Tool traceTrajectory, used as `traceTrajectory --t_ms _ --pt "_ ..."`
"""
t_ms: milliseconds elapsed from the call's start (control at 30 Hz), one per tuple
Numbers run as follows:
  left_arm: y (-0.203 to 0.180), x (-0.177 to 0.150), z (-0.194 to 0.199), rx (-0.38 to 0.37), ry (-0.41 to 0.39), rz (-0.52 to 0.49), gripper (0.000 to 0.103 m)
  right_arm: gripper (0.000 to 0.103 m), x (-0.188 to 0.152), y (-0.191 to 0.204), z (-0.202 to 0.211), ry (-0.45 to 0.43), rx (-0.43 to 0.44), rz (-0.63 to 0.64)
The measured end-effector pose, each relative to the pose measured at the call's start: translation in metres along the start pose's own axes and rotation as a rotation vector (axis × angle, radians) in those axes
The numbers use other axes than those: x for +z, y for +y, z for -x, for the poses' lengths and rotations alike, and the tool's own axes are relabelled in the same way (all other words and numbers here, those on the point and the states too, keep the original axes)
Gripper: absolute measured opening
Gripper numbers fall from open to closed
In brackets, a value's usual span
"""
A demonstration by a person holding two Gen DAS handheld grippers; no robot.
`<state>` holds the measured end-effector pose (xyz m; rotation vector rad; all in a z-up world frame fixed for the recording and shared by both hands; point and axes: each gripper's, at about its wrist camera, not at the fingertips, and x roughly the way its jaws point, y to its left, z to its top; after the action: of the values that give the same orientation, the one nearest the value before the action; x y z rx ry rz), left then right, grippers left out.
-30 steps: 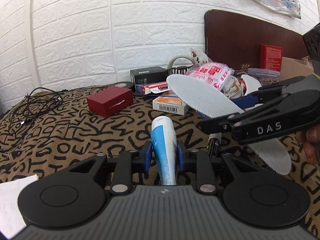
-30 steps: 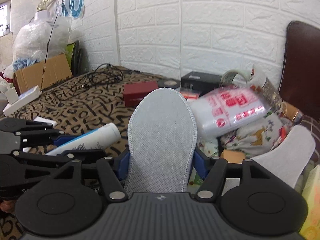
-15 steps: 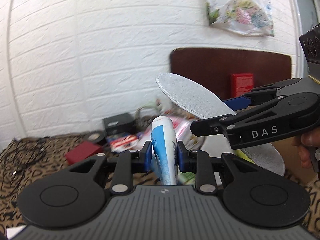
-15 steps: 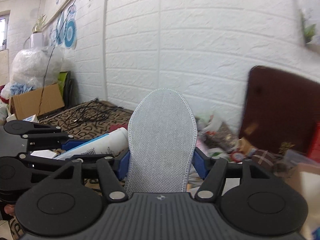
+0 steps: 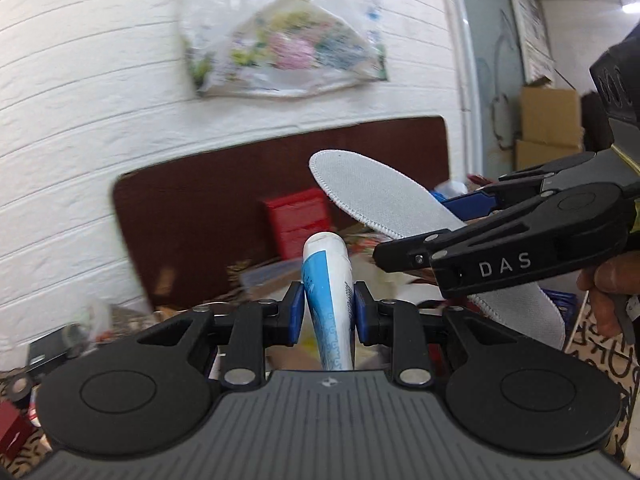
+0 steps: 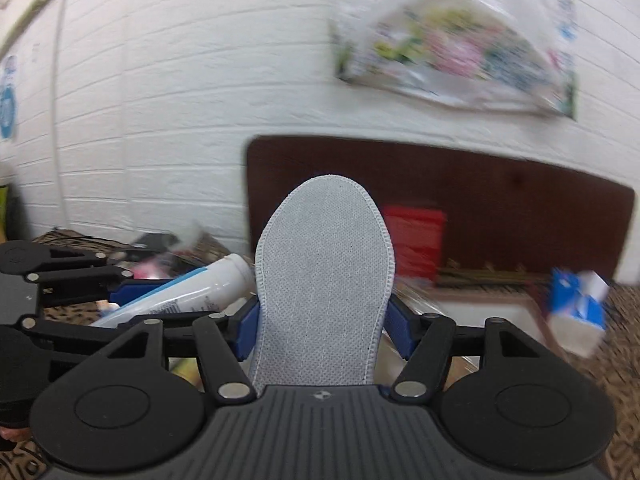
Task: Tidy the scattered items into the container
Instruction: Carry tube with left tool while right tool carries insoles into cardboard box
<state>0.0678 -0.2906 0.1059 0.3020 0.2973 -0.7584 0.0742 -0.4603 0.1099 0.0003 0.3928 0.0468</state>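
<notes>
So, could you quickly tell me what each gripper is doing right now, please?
Left gripper: shut on the tube.
Right gripper: shut on the insole.

White-and-blue tube (image 5: 328, 292) held upright off the bed; grey stitched insole (image 6: 324, 300) held aloft, toe forward.

White brick wall (image 5: 80, 128) — dark headboard (image 5: 192, 216).
</notes>
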Motion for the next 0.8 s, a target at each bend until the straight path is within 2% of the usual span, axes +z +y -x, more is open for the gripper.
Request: traceTrajectory --t_ms 167,300,333,367,400,433,467,567,800 --pt "-0.013 -0.005 -0.024 -0.016 0.089 -0.042 0.027 0.063 -0.029 -0.035 -0.008 0.075 -0.073 -0.069" --pt "-0.016 -0.005 -0.022 -0.015 0.101 -0.08 0.03 0.066 -0.045 -0.045 -0.014 0.109 -0.092 -0.12" --pt "-0.017 -0.006 -0.022 -0.007 0.104 -0.091 0.045 0.067 -0.046 -0.045 -0.013 0.113 -0.09 -0.125" --pt "-0.018 -0.008 -0.018 0.007 0.094 -0.101 0.066 0.076 -0.045 -0.044 -0.011 0.108 -0.091 -0.126" --pt "-0.019 -0.011 -0.013 0.019 0.069 -0.112 0.073 0.085 -0.044 -0.043 -0.01 0.101 -0.094 -0.124" --pt "-0.02 -0.014 -0.008 0.028 0.046 -0.123 0.079 0.089 -0.042 -0.042 -0.007 0.103 -0.093 -0.121" --pt "-0.021 -0.016 -0.005 0.035 0.032 -0.136 0.081 0.093 -0.04 -0.04 -0.006 0.098 -0.097 -0.11" --pt "-0.022 -0.017 0.001 0.048 0.024 -0.145 0.083 0.095 -0.04 -0.039 -0.001 0.083 -0.112 -0.078" --pt "-0.007 -0.017 0.019 0.053 0.001 -0.065 0.083 0.1 -0.037 -0.03 0.006 0.051 -0.121 -0.084"
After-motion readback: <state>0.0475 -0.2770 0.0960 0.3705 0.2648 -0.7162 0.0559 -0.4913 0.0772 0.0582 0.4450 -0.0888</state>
